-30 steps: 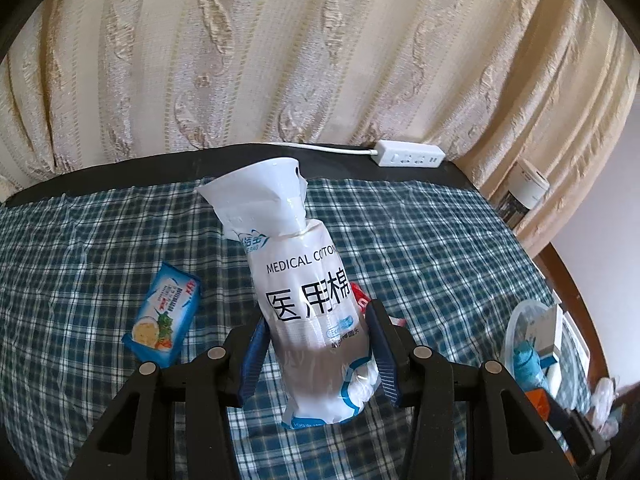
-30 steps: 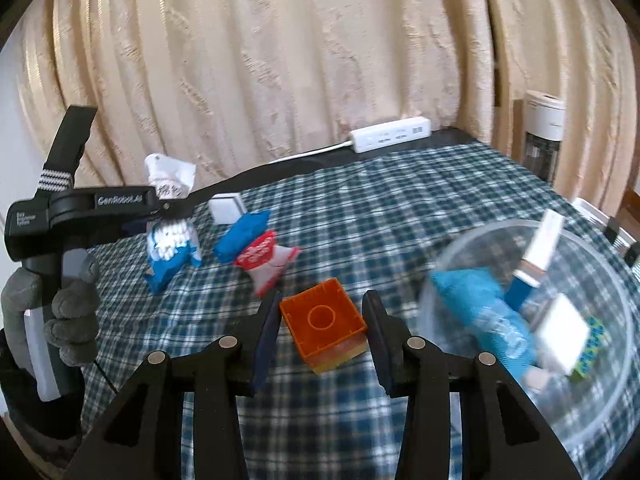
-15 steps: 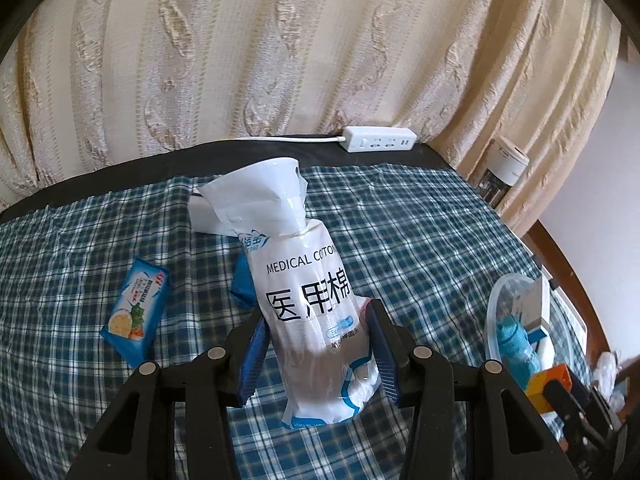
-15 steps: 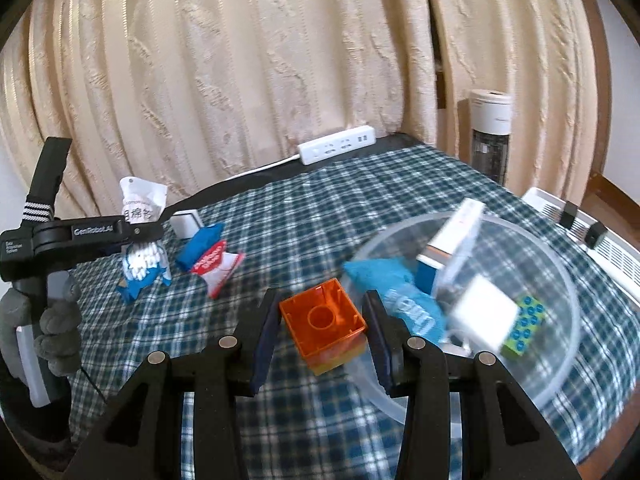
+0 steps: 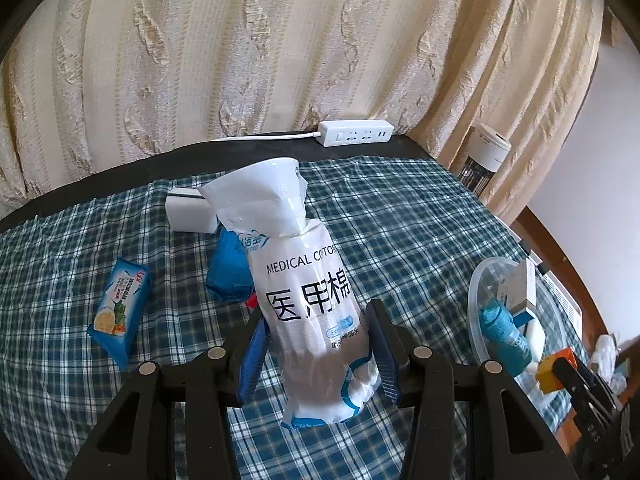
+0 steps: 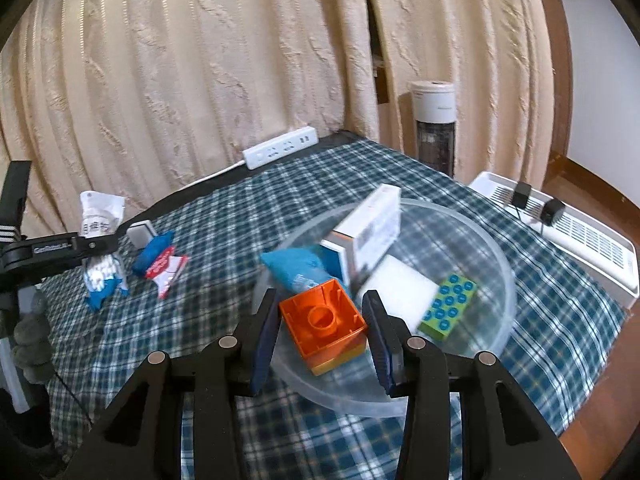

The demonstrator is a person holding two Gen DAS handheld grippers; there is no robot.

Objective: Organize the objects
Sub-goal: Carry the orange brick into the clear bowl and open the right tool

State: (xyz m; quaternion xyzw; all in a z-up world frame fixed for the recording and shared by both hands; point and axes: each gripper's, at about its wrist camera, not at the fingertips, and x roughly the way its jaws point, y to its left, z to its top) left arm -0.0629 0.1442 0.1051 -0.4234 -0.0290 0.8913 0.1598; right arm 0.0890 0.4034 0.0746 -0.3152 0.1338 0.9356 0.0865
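The left tool (image 5: 316, 348) clamps an upright bag of medical cotton (image 5: 308, 292) above the checked desk (image 5: 400, 220); its soft body could slump and slip out. The right tool (image 6: 322, 330) grips an orange block (image 6: 324, 320) over the clear bowl (image 6: 496, 264). The bowl is crowded and sits near the desk's right edge, so a hard drop may nudge it off.
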